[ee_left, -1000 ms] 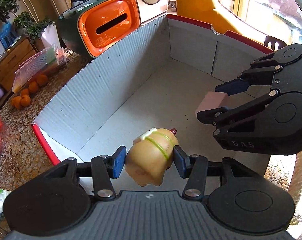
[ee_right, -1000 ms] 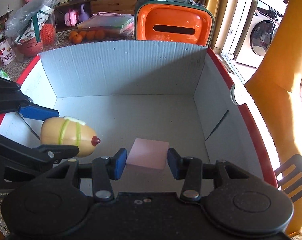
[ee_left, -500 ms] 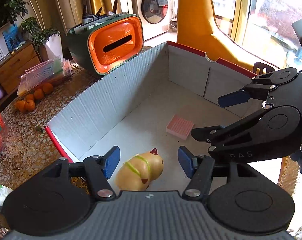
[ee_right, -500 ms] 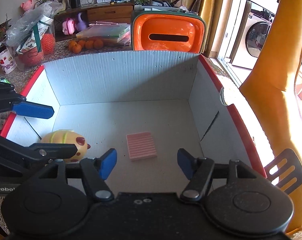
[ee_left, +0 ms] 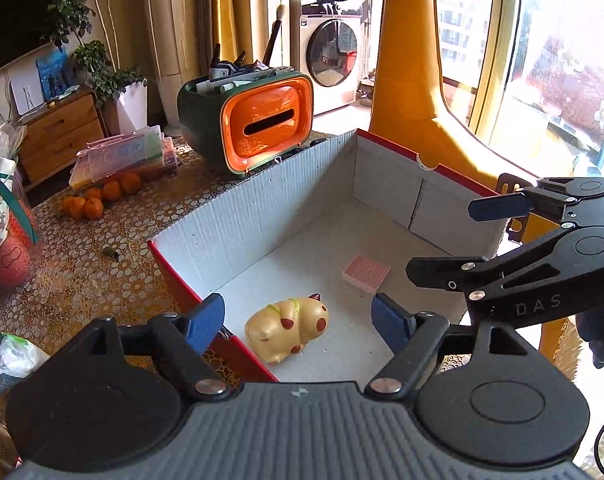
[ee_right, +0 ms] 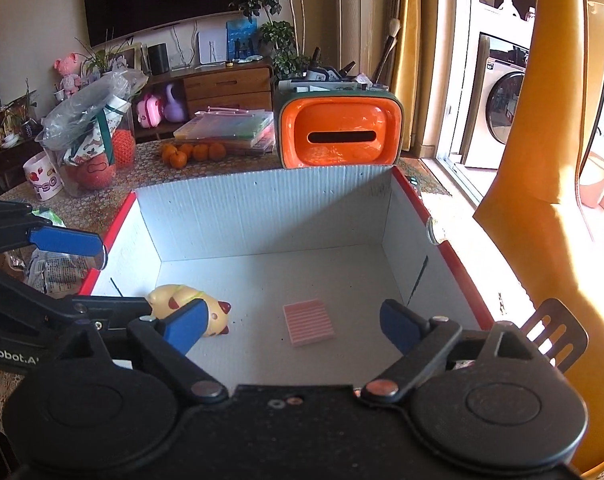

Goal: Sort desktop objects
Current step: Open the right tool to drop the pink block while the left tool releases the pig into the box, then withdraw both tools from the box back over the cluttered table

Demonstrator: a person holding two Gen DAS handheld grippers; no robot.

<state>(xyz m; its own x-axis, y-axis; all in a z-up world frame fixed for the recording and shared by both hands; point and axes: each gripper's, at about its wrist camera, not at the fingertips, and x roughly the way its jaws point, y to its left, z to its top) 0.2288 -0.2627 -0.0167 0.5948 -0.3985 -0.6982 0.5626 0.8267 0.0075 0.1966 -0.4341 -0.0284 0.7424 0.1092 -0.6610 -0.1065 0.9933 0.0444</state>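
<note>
A white cardboard box with red edges (ee_left: 262,216) (ee_right: 262,216) stands on the table. A yellow toy pig with red spots (ee_left: 286,330) (ee_right: 190,304) lies on its side on the box floor near the front left corner. A pink ribbed pad (ee_left: 366,273) (ee_right: 309,322) lies flat in the middle of the floor. My left gripper (ee_left: 298,320) (ee_right: 90,276) hangs above the pig, its jaws opening and apart from it. My right gripper (ee_right: 294,326) (ee_left: 461,240) hangs above the pad, its jaws opening too, with nothing pressed between them.
An orange-and-green organizer with pens (ee_left: 268,128) (ee_right: 339,136) stands behind the box. Oranges (ee_left: 98,198) (ee_right: 194,152), a plastic case (ee_right: 226,126), a mug (ee_right: 42,178) and bagged goods (ee_right: 90,128) crowd the left. A slotted spatula (ee_right: 553,336) lies right of the box.
Both grippers have let go: the pig and the pink pad dropped onto the box floor. Both jaws spread wide and both grippers rose and pulled back from the box.
</note>
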